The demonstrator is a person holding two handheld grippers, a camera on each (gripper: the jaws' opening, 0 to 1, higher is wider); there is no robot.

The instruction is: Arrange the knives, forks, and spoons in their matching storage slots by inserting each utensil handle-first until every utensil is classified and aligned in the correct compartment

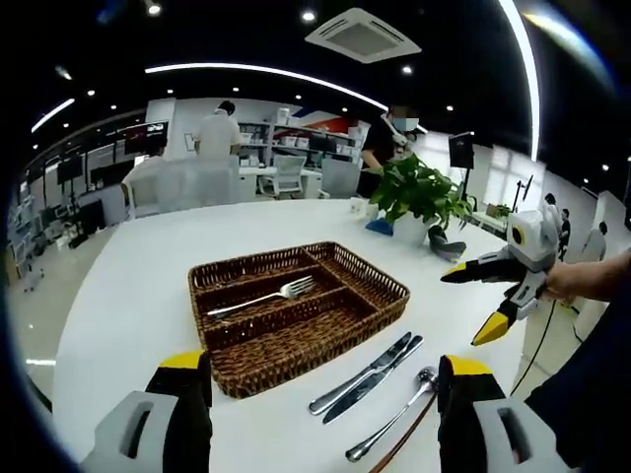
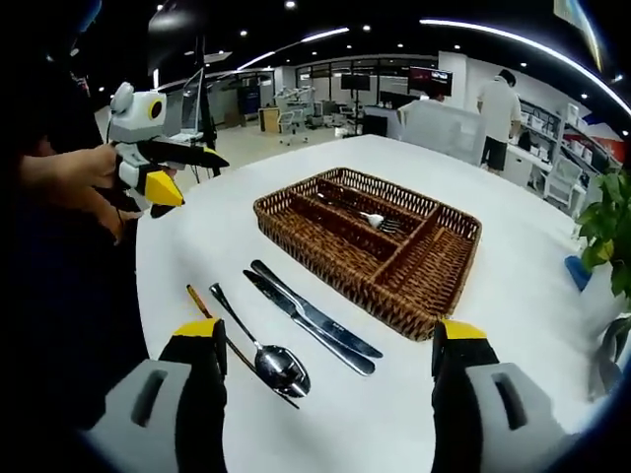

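Room: we see an open office behind a white table (image 1: 128, 296), with ceiling lights, desks and people standing far back.
Table: white and round-edged, it carries everything we describe below.
Left gripper (image 1: 325, 394): in the left gripper view our two yellow-tipped jaws rise from the bottom and stand wide apart with nothing between them; in the right gripper view the same tool hangs at the far left above the table edge, held in a hand (image 2: 69, 177), jaws parted.
Basket (image 1: 222, 278): a brown wicker tray with long slots and one cross slot, in the middle of the table, just beyond our left jaws.
Fork (image 1: 264, 297): it lies alone in a long middle slot of the basket, tines toward the cross slot; in the right gripper view only its tines show clearly.
Knives (image 1: 367, 375): two lie side by side on the table, touching or nearly so, just beside the basket's near edge.
Spoon (image 1: 392, 424): on the table next to the knives, bowl near our right jaw tip in the left gripper view.
Thin stick (image 2: 212, 320): a brown, yellow-ended rod lies touching the spoon; we cannot tell what it is.
Plant (image 1: 419, 192): a leafy pot stands at the table's far side.
Right gripper (image 2: 325, 379): our jaws are spread wide and empty over the knives and spoon; in the left gripper view it hangs at the right, jaws parted.
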